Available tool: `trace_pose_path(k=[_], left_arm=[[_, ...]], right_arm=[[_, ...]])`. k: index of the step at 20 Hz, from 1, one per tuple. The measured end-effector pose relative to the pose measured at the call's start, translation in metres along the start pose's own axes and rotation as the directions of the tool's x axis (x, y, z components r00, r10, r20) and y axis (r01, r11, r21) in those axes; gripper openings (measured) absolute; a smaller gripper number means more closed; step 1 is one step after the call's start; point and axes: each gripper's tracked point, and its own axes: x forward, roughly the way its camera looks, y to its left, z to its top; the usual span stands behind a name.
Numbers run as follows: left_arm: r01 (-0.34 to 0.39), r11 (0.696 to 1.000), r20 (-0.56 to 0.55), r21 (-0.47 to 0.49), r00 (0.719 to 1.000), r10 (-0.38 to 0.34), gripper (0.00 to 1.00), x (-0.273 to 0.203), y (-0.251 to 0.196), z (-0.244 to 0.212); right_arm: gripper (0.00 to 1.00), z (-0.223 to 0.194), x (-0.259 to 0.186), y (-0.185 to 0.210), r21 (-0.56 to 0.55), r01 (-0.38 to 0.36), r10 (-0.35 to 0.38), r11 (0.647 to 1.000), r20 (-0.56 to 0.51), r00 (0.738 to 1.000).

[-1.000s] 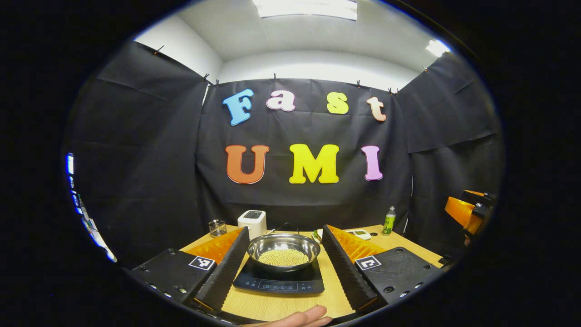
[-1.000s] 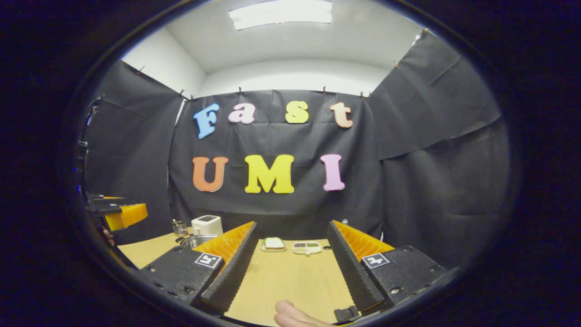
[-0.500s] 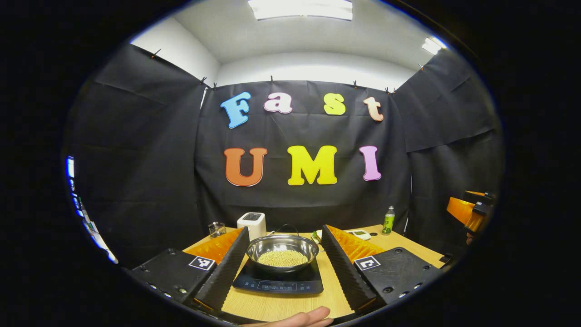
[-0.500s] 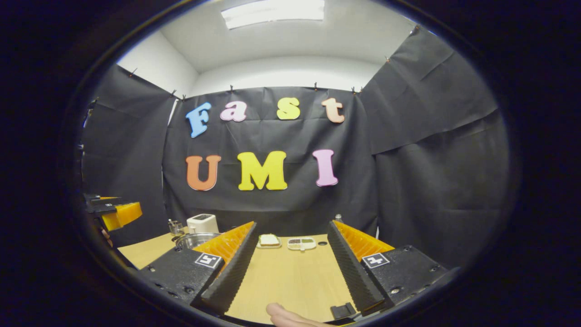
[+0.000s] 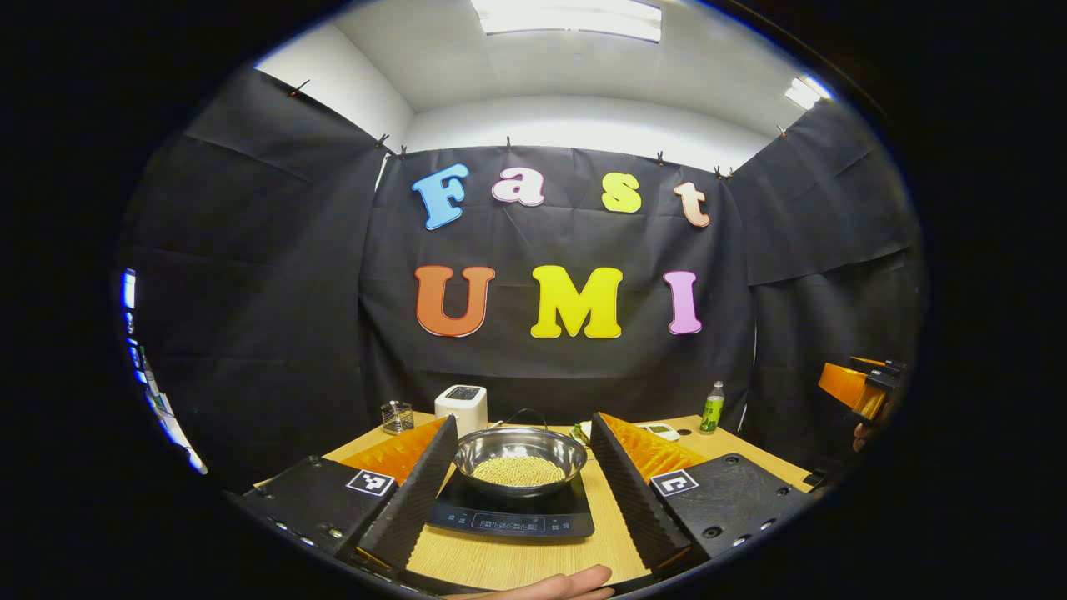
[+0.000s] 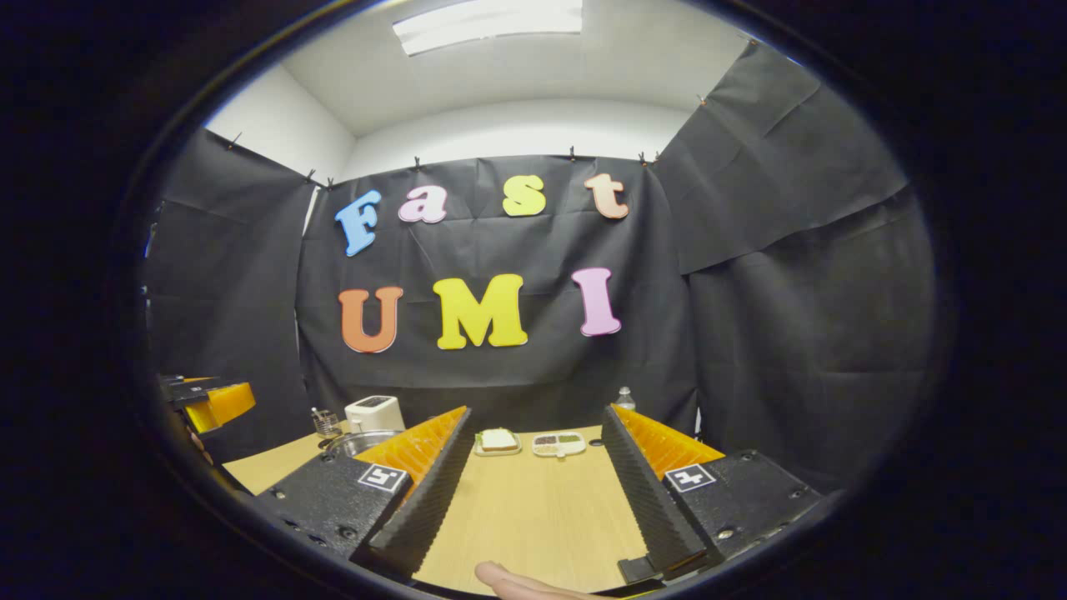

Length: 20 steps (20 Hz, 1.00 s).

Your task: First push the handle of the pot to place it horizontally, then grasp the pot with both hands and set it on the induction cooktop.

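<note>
— Left gripper view: where's your pot?
— Your pot sits on the induction cooktop, grains inside, framed between your left gripper fingers, which are spread wide and touch nothing.
— And your other one?
— Your right gripper is spread too, over bare table — the pot's rim peeks out at its left, beside a white toaster.

Left hand-held gripper and right hand-held gripper both held level, fingers apparently spread wide.
</note>
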Motion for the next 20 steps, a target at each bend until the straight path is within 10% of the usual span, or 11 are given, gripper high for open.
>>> trace_pose_path(k=[20], left_arm=[[0.031, 0.999, 0.088, -0.025, 0.996, -0.029, 0.95, -0.017, 0.012, 0.013]], right_arm=[[0.97, 0.001, -0.007, 0.011, 0.036, -0.003, 0.002, 0.999, 0.013, 1.0]])
